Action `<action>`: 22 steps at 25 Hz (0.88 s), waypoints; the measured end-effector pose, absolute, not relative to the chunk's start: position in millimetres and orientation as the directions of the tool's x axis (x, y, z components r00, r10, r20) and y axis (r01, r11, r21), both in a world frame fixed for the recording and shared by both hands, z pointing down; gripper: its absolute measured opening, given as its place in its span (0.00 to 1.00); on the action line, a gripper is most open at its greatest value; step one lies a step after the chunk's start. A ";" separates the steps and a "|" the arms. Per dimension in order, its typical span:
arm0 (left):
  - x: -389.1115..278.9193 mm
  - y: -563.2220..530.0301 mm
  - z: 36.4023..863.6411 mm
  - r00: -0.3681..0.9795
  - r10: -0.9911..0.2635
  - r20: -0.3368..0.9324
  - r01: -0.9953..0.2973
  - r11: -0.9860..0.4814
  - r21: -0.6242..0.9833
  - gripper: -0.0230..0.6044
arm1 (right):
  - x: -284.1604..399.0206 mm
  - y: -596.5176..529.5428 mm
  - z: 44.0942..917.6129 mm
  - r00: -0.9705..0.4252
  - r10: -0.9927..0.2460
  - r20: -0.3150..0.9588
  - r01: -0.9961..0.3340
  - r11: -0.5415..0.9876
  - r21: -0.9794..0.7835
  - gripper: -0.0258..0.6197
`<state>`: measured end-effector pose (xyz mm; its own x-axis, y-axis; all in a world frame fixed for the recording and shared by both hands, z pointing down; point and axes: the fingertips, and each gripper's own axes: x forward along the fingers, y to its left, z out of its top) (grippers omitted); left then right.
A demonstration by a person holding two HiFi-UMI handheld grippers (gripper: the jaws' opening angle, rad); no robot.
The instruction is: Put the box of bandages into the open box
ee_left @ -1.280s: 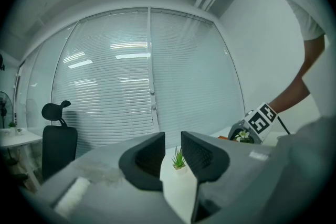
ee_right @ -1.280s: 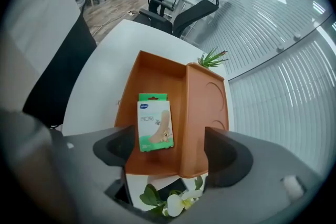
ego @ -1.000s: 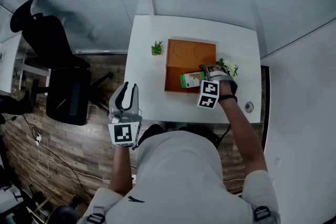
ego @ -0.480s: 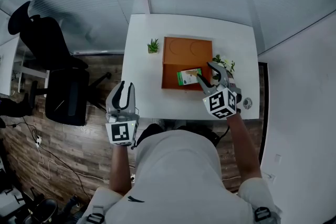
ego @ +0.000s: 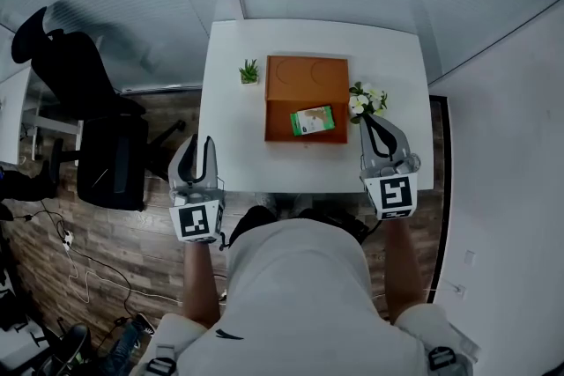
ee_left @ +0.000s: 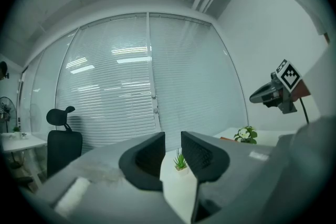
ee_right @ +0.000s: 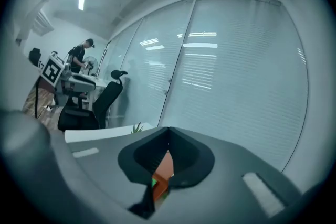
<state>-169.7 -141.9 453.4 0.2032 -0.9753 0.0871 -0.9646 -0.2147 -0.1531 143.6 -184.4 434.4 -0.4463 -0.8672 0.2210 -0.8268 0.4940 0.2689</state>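
The green and white box of bandages (ego: pixel 312 120) lies flat in the near half of the open orange box (ego: pixel 306 84) on the white table (ego: pixel 238 163). My right gripper (ego: pixel 369 119) is drawn back to the table's near right edge, shut and empty. In the right gripper view its jaws (ee_right: pixel 168 131) meet at the tips, and a strip of the orange box (ee_right: pixel 166 166) shows below them. My left gripper (ego: pixel 198 143) hangs off the table's left near corner. Its jaws (ee_left: pixel 172 147) stand a narrow gap apart with nothing between them.
A small green potted plant (ego: pixel 249 71) stands left of the orange box, and a pot of white flowers (ego: pixel 366 98) stands at its right, close to my right gripper. A black office chair (ego: pixel 88 101) is on the wooden floor to the left. Window blinds run behind the table.
My right gripper let go of the bandage box, drew back to the table's near edge and closed. The bandage box stays in the orange box. The left gripper hardly moved.
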 end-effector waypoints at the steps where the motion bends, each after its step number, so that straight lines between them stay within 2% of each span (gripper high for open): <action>1: -170.1 -140.7 451.7 0.197 -0.977 0.085 -0.966 -0.208 -0.153 0.21 | 148.3 -180.8 428.3 -0.445 -0.876 0.187 -0.842 0.480 0.246 0.04; 5: -169.5 -133.4 445.7 0.181 -0.981 0.069 -0.970 -0.190 -0.149 0.21 | 163.4 -162.2 405.1 -0.442 -0.897 0.031 -0.880 0.440 0.182 0.04; 8: -165.8 -124.3 442.2 0.178 -0.982 0.057 -0.973 -0.184 -0.138 0.20 | 171.6 -145.7 399.7 -0.433 -0.901 -0.035 -0.889 0.419 0.186 0.04; 22: -157.3 -87.0 433.2 0.206 -0.978 0.017 -0.964 -0.206 -0.171 0.20 | 176.2 -98.5 396.3 -0.401 -0.916 -0.015 -0.900 0.391 0.191 0.04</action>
<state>-157.3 -87.0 433.2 0.2062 -0.9784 0.0171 -0.9636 -0.2061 -0.1706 176.2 -98.5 396.3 -0.4009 -0.9160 -0.0151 -0.9003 0.3909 0.1913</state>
